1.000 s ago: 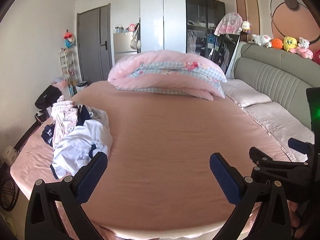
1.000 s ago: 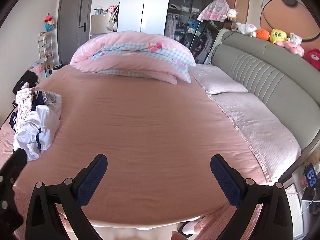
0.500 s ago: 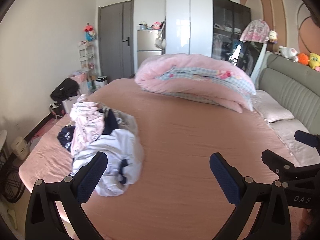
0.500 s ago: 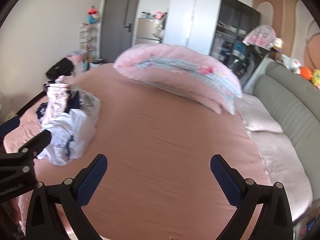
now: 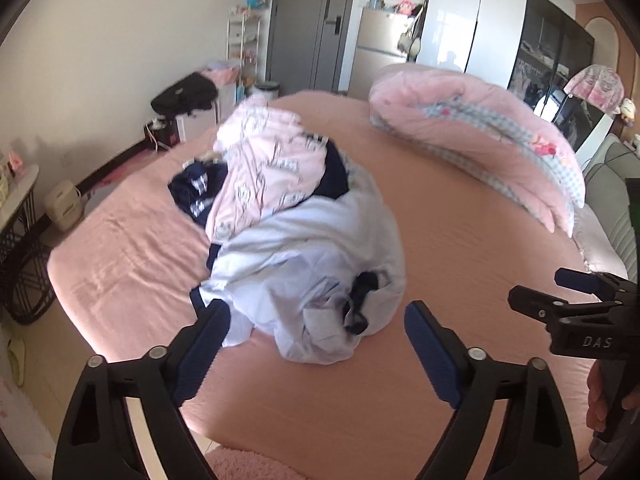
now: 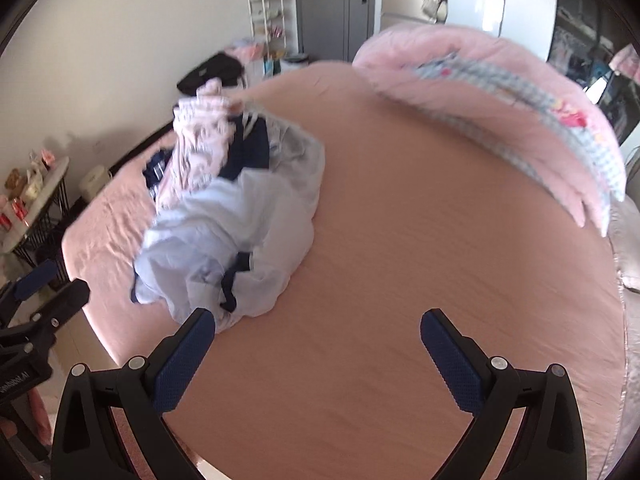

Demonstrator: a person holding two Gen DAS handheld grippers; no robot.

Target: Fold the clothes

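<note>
The heap of clothes lies on the left part of the pink bed, with the closing, empty left tool near its edge and the right tool wide, empty.

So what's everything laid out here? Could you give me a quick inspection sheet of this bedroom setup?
Surface: bed with pink sheet, mostly bare near the front.
Job's things: pile of clothes, unfolded; a white garment on top at the front, a pink printed one and navy pieces behind.
Clutter: folded pink quilt at the far side of the bed.
Grippers: left gripper closing, nothing between the jaws, pile just ahead; right gripper open, empty, over bare sheet.
Cables: some by the wall near a black bag.
Surroundings: grey door, wardrobe, shelf rack, side table.
</note>
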